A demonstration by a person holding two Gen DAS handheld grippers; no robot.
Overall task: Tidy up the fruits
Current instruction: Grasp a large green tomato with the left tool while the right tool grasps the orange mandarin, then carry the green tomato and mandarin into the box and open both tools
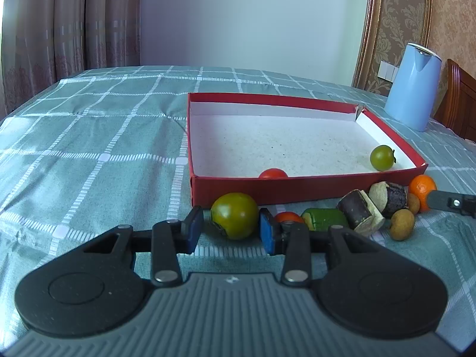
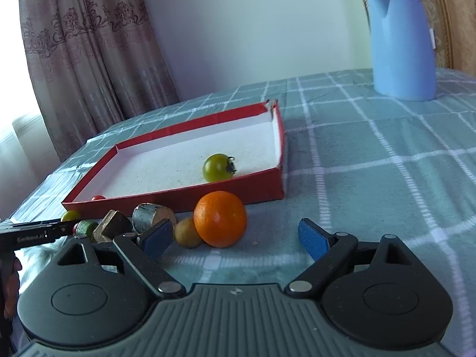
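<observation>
- Green checked tablecloth [image 1: 104, 125], curtains behind; blue kettle [image 2: 401, 38] at far edge.
- Red box [image 1: 297, 186]: one green tomato [image 1: 382, 157], one red tomato [image 1: 273, 173] inside.
- Left gripper [image 1: 230, 227]: pads narrowed either side of large green tomato [image 1: 235, 215]; firm contact unclear.
- Right gripper [image 2: 235, 238]: jaws wide, empty, orange [image 2: 220, 218] just ahead.

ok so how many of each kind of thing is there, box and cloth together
green tomatoes: 2
red tomatoes: 2
orange: 1
small brown round fruits: 2
dark cut chunks: 2
green cut piece: 1
total: 10
</observation>
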